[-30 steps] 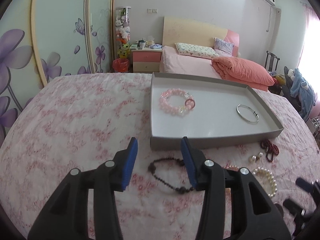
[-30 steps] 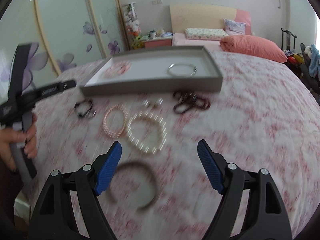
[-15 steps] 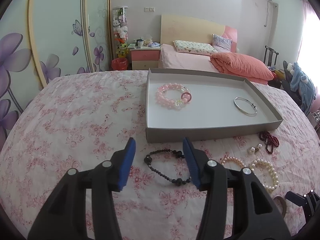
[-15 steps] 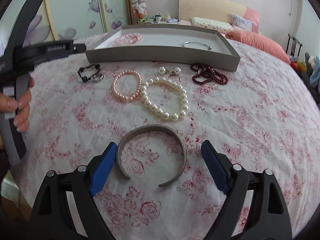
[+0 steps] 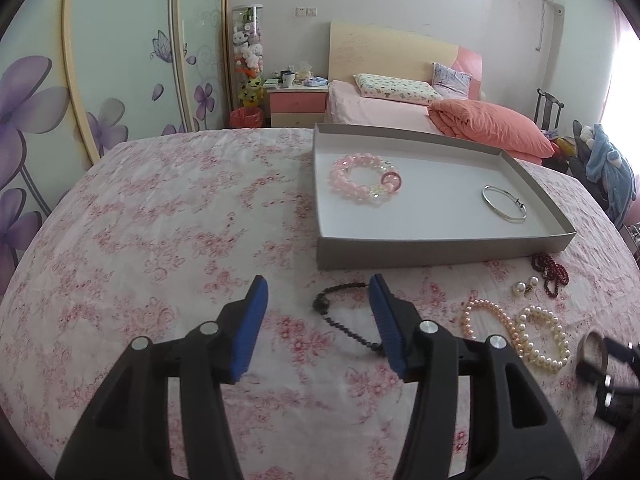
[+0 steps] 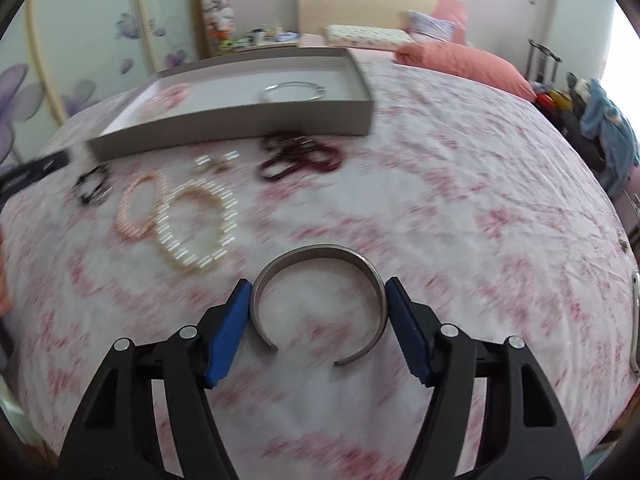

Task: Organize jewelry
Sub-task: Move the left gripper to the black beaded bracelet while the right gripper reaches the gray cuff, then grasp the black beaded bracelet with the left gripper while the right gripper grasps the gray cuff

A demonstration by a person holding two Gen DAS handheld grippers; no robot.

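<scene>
A grey open cuff [image 6: 320,252] lies on the floral bedspread between the pads of my right gripper [image 6: 318,284]. Its jaws are closing on the cuff's two sides, and a hair's gap still shows at each pad. My left gripper [image 5: 318,284] hovers over a black bead bracelet [image 5: 340,320] with its jaws opening. Its right finger hides part of the bracelet. Behind stands the grey tray [image 5: 440,246], holding a pink bead bracelet [image 5: 364,178] and a silver bangle [image 5: 504,203].
On the bedspread in front of the tray [image 6: 240,136] lie a dark red bead string [image 6: 300,156], pearl earrings [image 6: 216,162], a pink pearl bracelet [image 6: 140,208] and a white pearl bracelet [image 6: 196,228]. A bed, nightstand and wardrobe stand beyond.
My right gripper came down and forward over the cuff and narrowed its jaws around it. My left gripper's jaws widened above the black bracelet.
</scene>
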